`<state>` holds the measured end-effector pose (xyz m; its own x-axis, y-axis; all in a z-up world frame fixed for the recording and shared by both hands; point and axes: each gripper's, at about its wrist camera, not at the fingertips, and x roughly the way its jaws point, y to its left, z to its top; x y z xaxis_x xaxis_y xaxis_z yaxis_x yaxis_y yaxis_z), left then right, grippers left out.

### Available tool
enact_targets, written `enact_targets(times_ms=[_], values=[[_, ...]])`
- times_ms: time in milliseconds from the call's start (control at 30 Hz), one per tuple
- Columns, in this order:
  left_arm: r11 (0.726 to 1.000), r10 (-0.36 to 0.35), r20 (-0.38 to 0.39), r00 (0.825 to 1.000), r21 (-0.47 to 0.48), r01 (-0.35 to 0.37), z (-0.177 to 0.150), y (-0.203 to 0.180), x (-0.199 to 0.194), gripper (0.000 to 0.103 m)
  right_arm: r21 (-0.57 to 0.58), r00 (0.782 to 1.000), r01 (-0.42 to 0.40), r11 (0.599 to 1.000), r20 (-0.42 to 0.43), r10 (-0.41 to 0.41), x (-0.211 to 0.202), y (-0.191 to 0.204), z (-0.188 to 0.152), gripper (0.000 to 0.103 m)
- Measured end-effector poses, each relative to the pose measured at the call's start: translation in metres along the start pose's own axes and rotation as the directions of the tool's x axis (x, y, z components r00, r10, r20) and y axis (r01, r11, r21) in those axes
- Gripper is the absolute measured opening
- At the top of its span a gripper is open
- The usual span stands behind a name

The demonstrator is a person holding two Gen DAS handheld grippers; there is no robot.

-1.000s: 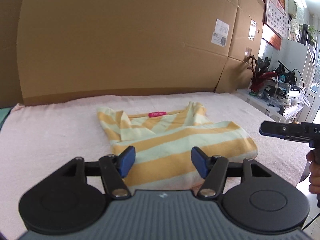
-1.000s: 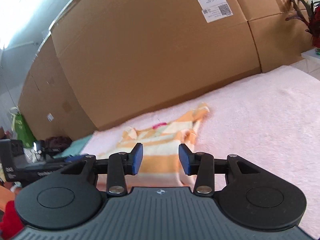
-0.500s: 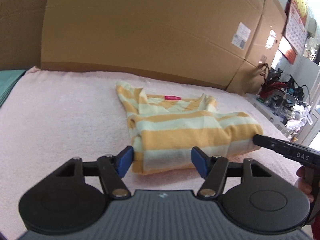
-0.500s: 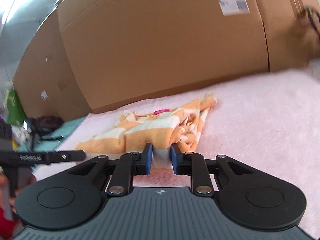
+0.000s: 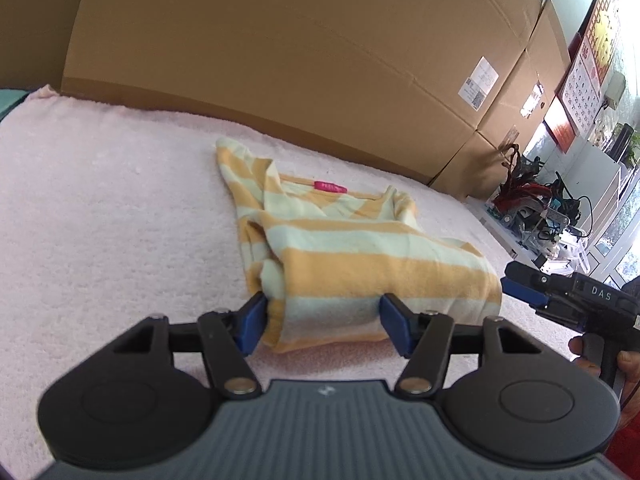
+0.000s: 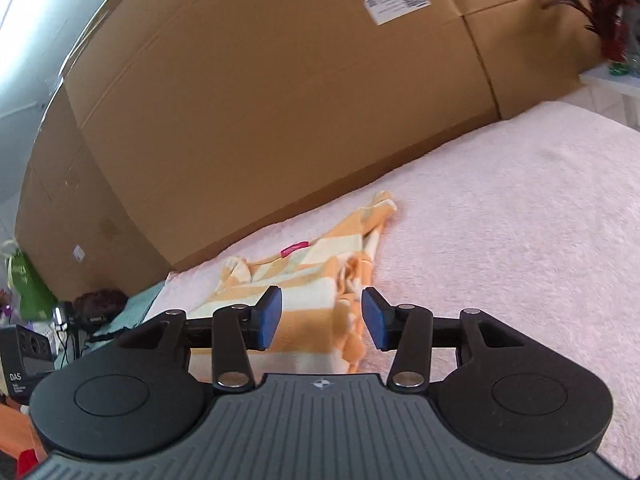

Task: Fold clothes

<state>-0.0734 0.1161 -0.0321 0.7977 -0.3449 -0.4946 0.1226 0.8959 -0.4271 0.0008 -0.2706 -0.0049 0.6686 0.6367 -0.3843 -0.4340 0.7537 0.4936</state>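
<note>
A yellow and pale green striped shirt (image 5: 360,256) lies folded on the pink towel (image 5: 100,220), its pink neck label (image 5: 330,187) at the far side. My left gripper (image 5: 323,326) is low at the shirt's near edge. Its jaws are closing, with the folded near left corner between the blue pads, which do not visibly press it. In the right wrist view the shirt (image 6: 304,280) lies just ahead of my right gripper (image 6: 320,318). Those jaws are opening around its rumpled right edge, not gripping. The right gripper (image 5: 516,280) also shows beside the shirt's right corner, held by a hand.
Tall cardboard boxes (image 5: 300,60) wall off the far side of the towel (image 6: 520,220). A cluttered shelf (image 5: 540,208) and a wall calendar (image 5: 588,72) stand at the right. A green bag (image 6: 28,280) and cables lie off the left end.
My left gripper has sunk and come up to the shirt's near edge, rolling a little, its jaws slightly narrower. The right gripper's jaws went nearly shut at the shirt's edge, then spread again.
</note>
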Motion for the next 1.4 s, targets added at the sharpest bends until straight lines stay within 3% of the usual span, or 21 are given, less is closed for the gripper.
enact_targets(times_ms=[67,100,167,267,300,400,467,533,567,600,633,700,767,867,933,1033,1133,1200,1267,1367,1400], values=[[1.0,0.004,0.002,1.0,0.007,-0.004,0.0,-0.003,0.001,0.062,-0.036,0.999,0.036,0.999,-0.034,-0.037,0.013,0.011,-0.002,0.046],[1.0,0.006,0.002,1.0,0.01,-0.006,0.0,-0.003,0.001,0.062,-0.044,0.998,0.046,0.998,-0.045,-0.048,0.017,0.014,-0.003,0.035],[1.0,-0.023,-0.002,1.0,-0.007,0.023,0.003,0.0,-0.001,0.055,0.052,0.999,-0.03,0.998,-0.028,0.031,0.015,0.007,-0.001,0.024],[0.994,-0.098,0.008,0.995,-0.046,0.098,0.009,0.008,-0.007,0.042,0.242,0.984,-0.172,0.955,0.005,0.176,0.012,-0.014,0.004,0.022],[0.994,-0.094,-0.002,0.996,-0.062,0.094,0.01,0.012,-0.005,0.042,0.284,0.991,-0.118,0.952,-0.022,0.13,0.018,-0.021,0.002,0.022],[0.993,-0.09,-0.031,0.995,-0.074,0.088,0.01,0.018,0.0,0.041,0.254,0.996,-0.003,0.967,-0.083,0.025,0.026,-0.03,-0.008,0.025],[0.994,-0.089,-0.05,0.995,-0.069,0.086,0.008,0.019,0.004,0.037,0.191,0.997,0.014,0.982,-0.076,0.001,0.022,-0.024,-0.007,0.026],[0.995,-0.092,-0.045,0.995,-0.051,0.09,0.007,0.018,0.002,0.038,0.102,0.998,0.058,0.993,-0.019,-0.056,0.01,-0.012,-0.003,0.046],[0.993,-0.103,-0.037,0.994,-0.056,0.101,0.007,0.02,-0.001,0.039,0.058,0.996,0.082,0.995,0.011,-0.083,0.004,-0.006,0.0,0.047],[0.992,-0.114,-0.021,0.993,-0.059,0.112,0.008,0.022,-0.007,0.048,0.02,0.994,0.102,0.995,0.039,-0.103,-0.002,-0.001,0.002,0.047],[0.99,-0.125,-0.003,0.992,-0.061,0.124,0.008,0.024,-0.012,0.063,0.005,0.994,0.098,0.995,0.049,-0.098,-0.004,0.0,0.006,0.048],[0.99,-0.126,0.037,0.991,-0.059,0.128,0.009,0.026,-0.023,0.074,0.022,0.997,0.071,0.997,0.019,-0.072,0.005,-0.002,0.01,0.048],[0.986,-0.15,0.05,0.987,-0.07,0.153,0.01,0.026,-0.025,0.075,0.06,0.998,0.064,0.996,-0.018,-0.063,0.021,-0.007,0.009,0.048],[0.983,-0.159,0.025,0.987,-0.088,0.16,0.009,0.019,-0.014,0.076,0.137,0.997,0.065,0.989,-0.052,-0.058,0.041,-0.016,0.003,0.028],[0.989,-0.124,0.022,0.992,-0.081,0.125,0.005,0.013,-0.005,0.074,0.164,0.998,0.053,0.985,-0.025,-0.049,0.033,-0.015,-0.001,0.024],[0.991,-0.11,0.035,0.993,-0.073,0.112,0.002,0.004,0.002,0.057,0.176,0.998,0.053,0.983,-0.027,-0.049,0.029,-0.018,-0.005,0.023],[0.997,-0.078,0.06,0.995,0.032,0.077,0.005,-0.01,-0.005,0.045,0.123,0.997,0.082,0.989,-0.022,-0.079,0.026,-0.009,-0.005,0.022],[0.994,-0.105,0.026,0.994,0.044,0.104,0.008,-0.008,-0.003,0.045,0.077,0.995,0.102,0.992,-0.017,-0.101,0.026,-0.001,-0.005,0.021],[0.992,-0.123,-0.067,0.99,-0.041,0.12,0.006,0.009,0.015,0.043,0.05,0.993,0.117,0.992,-0.021,-0.116,0.033,0.001,-0.005,0.021],[0.989,-0.143,-0.031,0.989,-0.052,0.141,0.007,0.018,0.003,0.048,0.073,0.993,0.117,0.991,-0.029,-0.115,0.036,-0.004,-0.003,0.022],[0.991,-0.124,0.001,0.992,-0.041,0.124,0.007,0.018,-0.005,0.062,0.059,0.992,0.123,0.991,-0.029,-0.121,0.036,-0.004,-0.004,0.024]])
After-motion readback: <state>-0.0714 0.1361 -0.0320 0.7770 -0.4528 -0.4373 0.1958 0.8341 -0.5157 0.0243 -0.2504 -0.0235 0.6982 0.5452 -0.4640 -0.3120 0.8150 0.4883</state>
